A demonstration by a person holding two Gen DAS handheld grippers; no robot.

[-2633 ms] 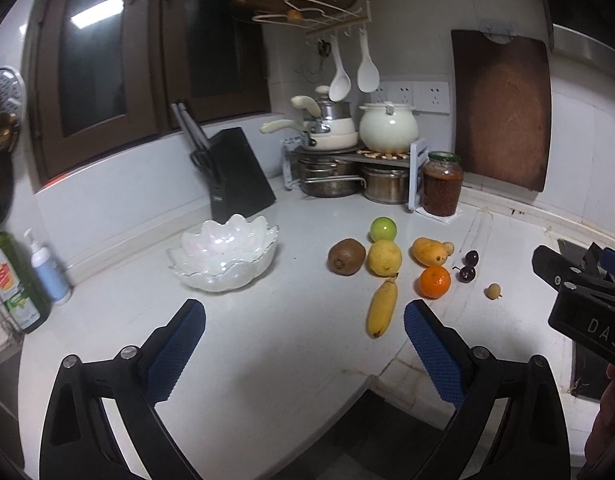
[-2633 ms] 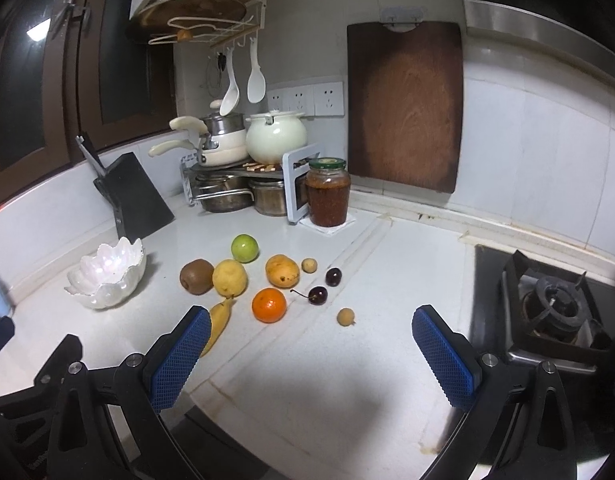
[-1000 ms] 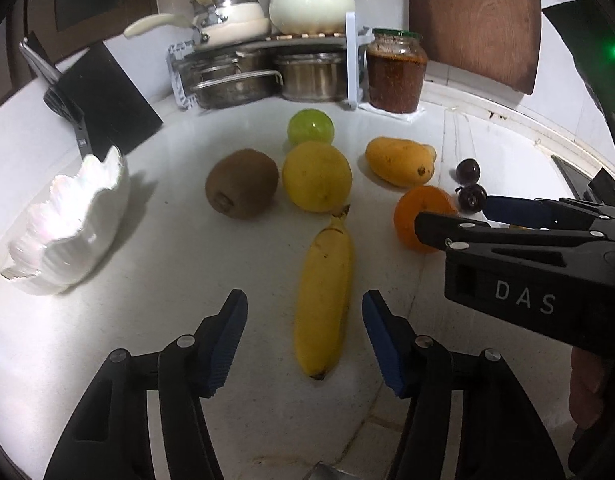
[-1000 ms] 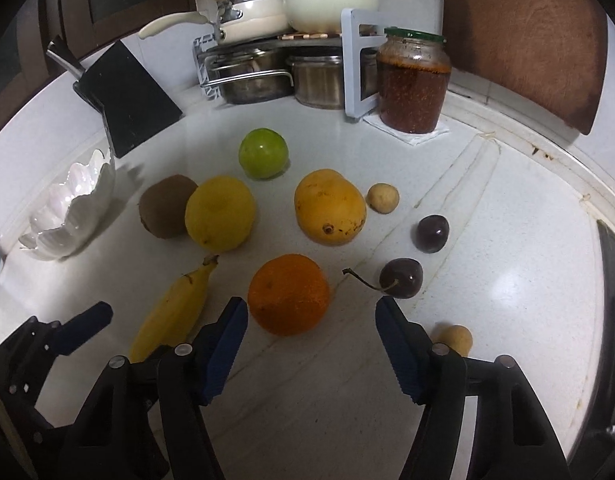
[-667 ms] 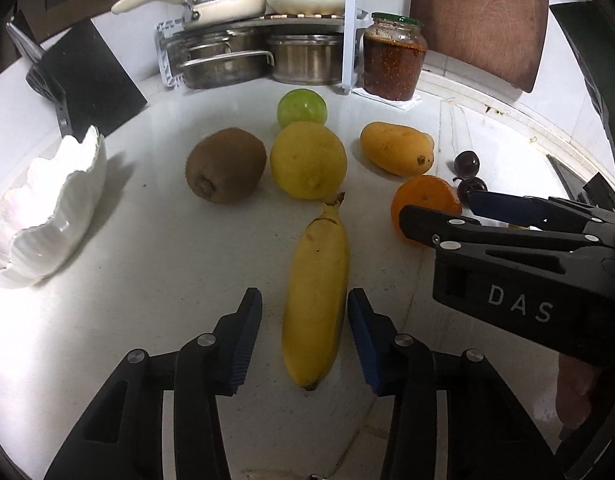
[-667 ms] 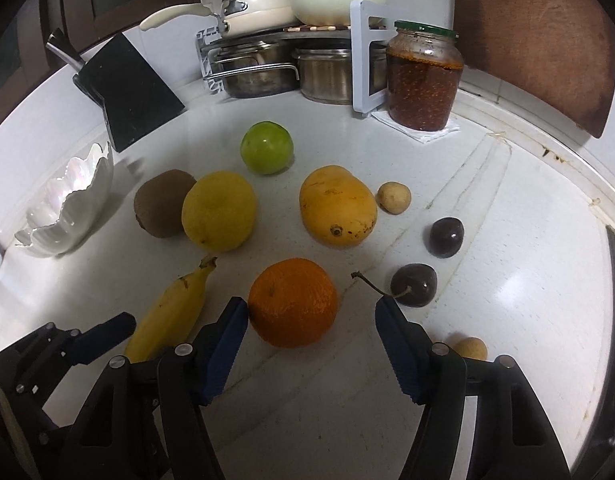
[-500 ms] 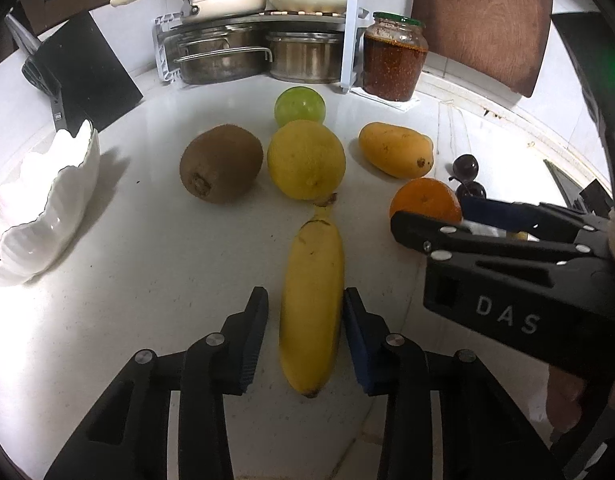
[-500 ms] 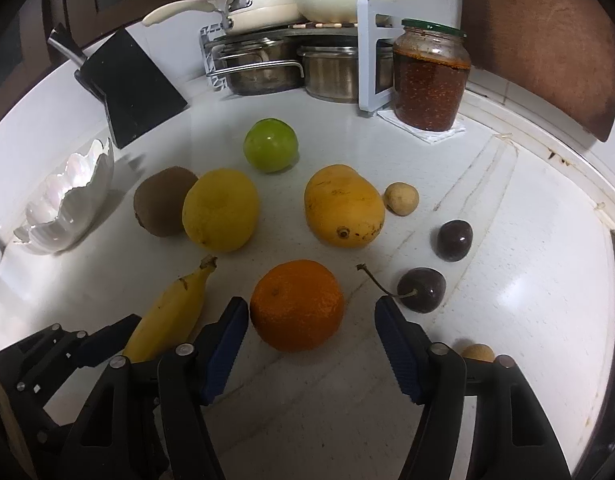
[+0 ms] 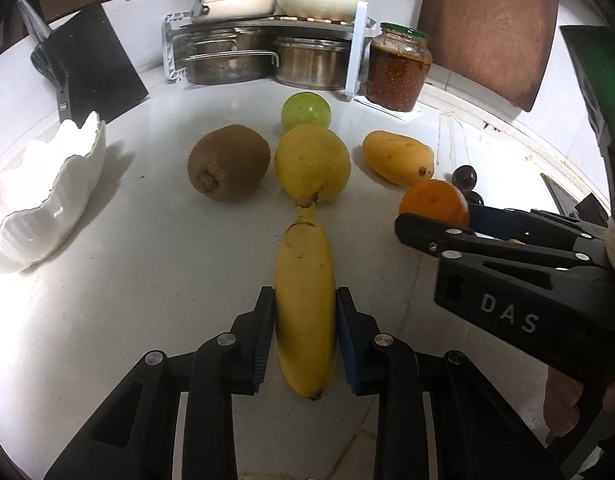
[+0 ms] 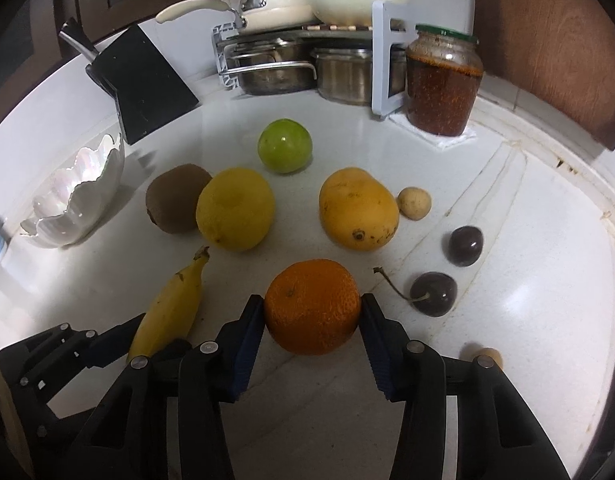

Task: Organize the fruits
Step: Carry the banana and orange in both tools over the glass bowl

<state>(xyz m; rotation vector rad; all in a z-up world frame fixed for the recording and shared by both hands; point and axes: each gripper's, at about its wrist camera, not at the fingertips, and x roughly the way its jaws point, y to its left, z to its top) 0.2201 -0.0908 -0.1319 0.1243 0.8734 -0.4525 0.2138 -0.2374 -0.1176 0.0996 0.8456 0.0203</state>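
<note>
No fruit sits in the bowl (image 9: 47,200) yet. The left claw (image 9: 305,322) clamps the banana (image 9: 305,288) on the tabletop (image 9: 147,260); the right claw (image 10: 312,320) is closing around the orange (image 10: 312,306).

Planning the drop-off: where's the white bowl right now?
The white bowl sits at the counter's far left in both views, left of the kiwi and before the black knife block.

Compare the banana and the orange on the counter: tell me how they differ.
The banana is long and yellow; the orange is round and orange. The banana sits in the shut left gripper; the orange lies between the closing jaws of the right gripper. Both rest on the white counter.
</note>
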